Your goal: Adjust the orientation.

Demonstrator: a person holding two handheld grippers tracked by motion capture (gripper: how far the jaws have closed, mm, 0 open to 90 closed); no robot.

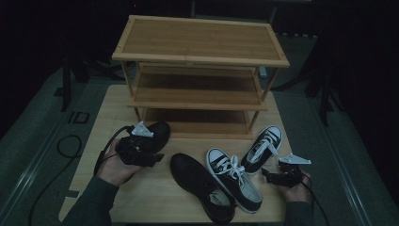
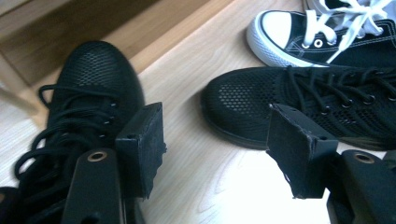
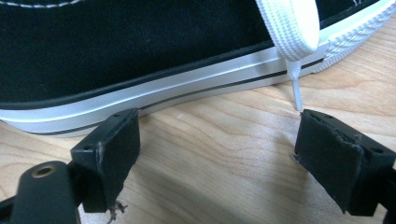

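The black mesh shoe (image 1: 157,134) by the left gripper (image 1: 148,157) lies on the bench (image 1: 155,197) just in front of the bottom shelf of the wooden rack (image 1: 200,70), toe toward the rack. In the left gripper view this shoe (image 2: 79,116) runs along the outer side of one of the fingers (image 2: 140,149) — close against it, though whether they touch I cannot tell. The left gripper's (image 2: 219,154) fingers are released and spread wide, with only bare bench between them.

Its partner, the second black mesh shoe (image 1: 197,186), lies near the middle of the bench, toe pointing toward the left gripper; in the left gripper view its toe (image 2: 299,105) sits just past the other finger. Right beside it lies a black-and-white sneaker (image 1: 235,181) with white laces, the two shoes side by side and touching or nearly so. A second black-and-white sneaker (image 1: 263,148) lies farther back, its toe toward the rack's right leg and its heel near the first sneaker.

The right gripper (image 1: 270,176) rests low at the bench's right edge, held in the person's hand. In the right gripper view its fingers (image 3: 112,154) are released too — wide apart, nothing between them but wood — and face the white sole of a sneaker (image 3: 140,51) just ahead, a white lace end (image 3: 294,88) hanging near the other finger.
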